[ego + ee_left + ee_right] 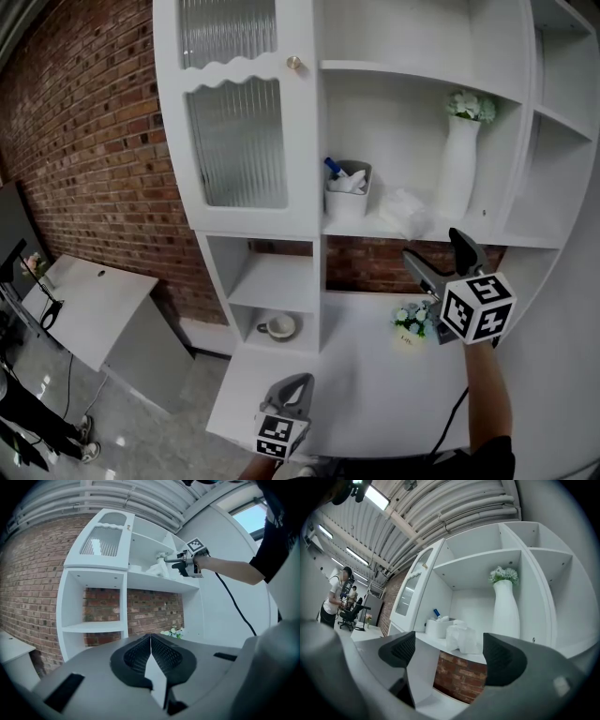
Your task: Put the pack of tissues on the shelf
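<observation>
Tissues first: crumpled white soft pack of tissues (405,212) lying on the white middle shelf (370,231), between the white square container holding a blue-tipped item (347,191) and the tall white vase of pale flowers (458,167), touching neither jaw. Judged as placed, with only the retreat left. Pull straight back and slightly down, keeping both jaws wide to avoid snagging the soft wrap, and steer clear of the vase on the right. Right gripper (439,257) raised on an outstretched forearm, aimed at the shelf edge just in front of the pack, jaws spread apart with nothing between them. Left gripper (290,394) hanging low over the white counter (375,375), tilted upward, its 2 jaws pressed together on nothing.
</observation>
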Available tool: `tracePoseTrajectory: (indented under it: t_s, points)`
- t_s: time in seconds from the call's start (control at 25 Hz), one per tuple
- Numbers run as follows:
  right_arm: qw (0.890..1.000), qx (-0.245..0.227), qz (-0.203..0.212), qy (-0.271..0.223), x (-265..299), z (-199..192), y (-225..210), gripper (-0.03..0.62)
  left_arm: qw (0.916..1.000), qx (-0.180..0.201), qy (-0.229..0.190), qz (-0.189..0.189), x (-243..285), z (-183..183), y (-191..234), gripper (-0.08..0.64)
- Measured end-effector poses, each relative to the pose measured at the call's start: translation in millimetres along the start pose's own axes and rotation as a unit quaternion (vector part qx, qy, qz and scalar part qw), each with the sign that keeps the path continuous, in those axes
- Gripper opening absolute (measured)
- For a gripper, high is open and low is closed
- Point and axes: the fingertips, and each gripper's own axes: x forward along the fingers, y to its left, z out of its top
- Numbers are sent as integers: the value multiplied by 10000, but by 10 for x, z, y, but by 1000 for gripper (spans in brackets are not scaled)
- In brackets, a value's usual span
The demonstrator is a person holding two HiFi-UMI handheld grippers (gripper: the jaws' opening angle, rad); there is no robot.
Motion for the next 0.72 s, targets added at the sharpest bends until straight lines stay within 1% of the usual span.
tracePoseTrajectory:
  t_s: [0.16, 0.32, 0.36, 0.52, 0.72]
  points:
    - [10000, 38, -7, -63, -192, -17, 45, 442, 10000, -68, -32, -34, -19, 13, -81, 11]
    - [9999, 64, -18, -94, -376, -17, 84, 440, 9992, -363, -136, -115, -1, 100, -182, 11]
    - [9999, 65, -4, -78, -417, -31, 99, 439, 9991, -373, -154, -124, 3, 125, -207, 11]
    - [9999, 165, -22, -35, -580, -152, 124, 439, 9996, -113, -227, -88, 13, 174, -269, 11]
    - [9992, 360, -161, 59, -760, -413, 121, 439, 9994, -119, -285, -135, -1, 216, -336, 11]
